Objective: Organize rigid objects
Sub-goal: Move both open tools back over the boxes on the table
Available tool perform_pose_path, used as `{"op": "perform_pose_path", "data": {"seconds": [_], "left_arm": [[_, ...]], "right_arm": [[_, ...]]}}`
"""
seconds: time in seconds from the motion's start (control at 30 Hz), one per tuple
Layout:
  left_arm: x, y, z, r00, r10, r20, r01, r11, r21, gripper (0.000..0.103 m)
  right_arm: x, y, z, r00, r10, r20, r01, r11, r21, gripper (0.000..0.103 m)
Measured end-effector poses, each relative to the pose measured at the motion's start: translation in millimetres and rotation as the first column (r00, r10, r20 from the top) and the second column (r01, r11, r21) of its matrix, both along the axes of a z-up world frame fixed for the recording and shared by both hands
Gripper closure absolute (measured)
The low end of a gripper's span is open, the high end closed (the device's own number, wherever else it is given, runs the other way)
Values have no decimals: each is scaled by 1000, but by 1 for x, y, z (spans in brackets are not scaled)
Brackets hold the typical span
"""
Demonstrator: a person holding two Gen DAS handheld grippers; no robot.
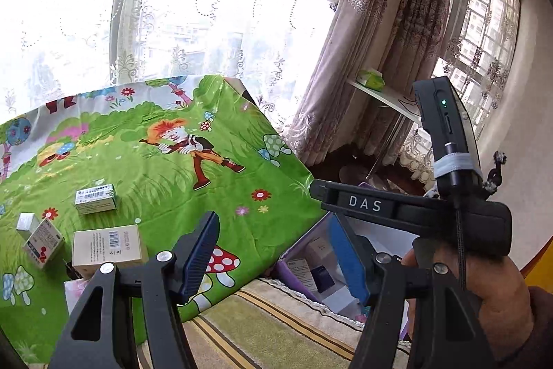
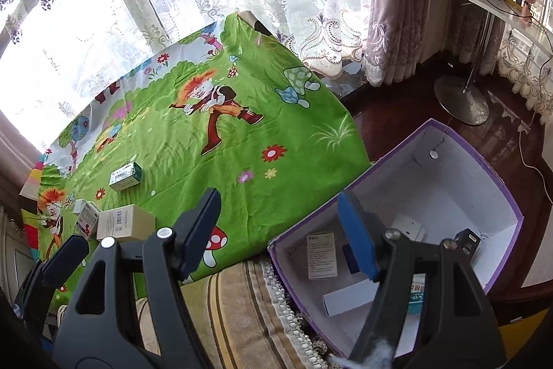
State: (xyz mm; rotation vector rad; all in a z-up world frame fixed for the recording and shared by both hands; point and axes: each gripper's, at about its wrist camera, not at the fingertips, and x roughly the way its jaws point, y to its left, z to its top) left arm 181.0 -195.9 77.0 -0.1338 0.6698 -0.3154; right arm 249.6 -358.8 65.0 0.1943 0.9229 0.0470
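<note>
Purple storage box already holds several cartons; four boxes remain left of it, left gripper and right gripper both spread, empty.

Purple-walled, white-lined cardboard box, taken as landmark.

Left wrist view: most of the box is hidden behind the right gripper's black body; only one corner and a few packages show. Print on the tan carton, well left of the box on the green cartoon-print cloth, is too small to read.

Right wrist view: the box's near wall is cut off by the bottom edge. A blue pad covers part of a dark item inside. The label of the flat white packet in the box is illegible.
</note>
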Motion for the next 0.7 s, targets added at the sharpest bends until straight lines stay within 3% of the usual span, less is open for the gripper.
{"op": "perform_pose_path", "data": {"seconds": [0.13, 0.27, 0.37, 0.7], "left_arm": [[7, 28, -3, 991, 137, -6, -136, 989, 53, 37], [13, 62, -5, 972, 236, -15, -235, 971, 50, 37], [13, 80, -2, 962, 270, -25, -270, 963, 19, 37], [13, 106, 7, 948, 318, 7, -318, 948, 28, 34]], "right_arm": [[13, 29, 11, 999, 30, 18, -29, 999, -33, 30], [22, 55, 15, 998, 60, 26, -59, 997, -47, 30], [28, 72, 12, 996, 84, 15, -83, 995, -54, 30], [33, 117, 8, 982, 189, 4, -188, 980, -69, 30]]}}
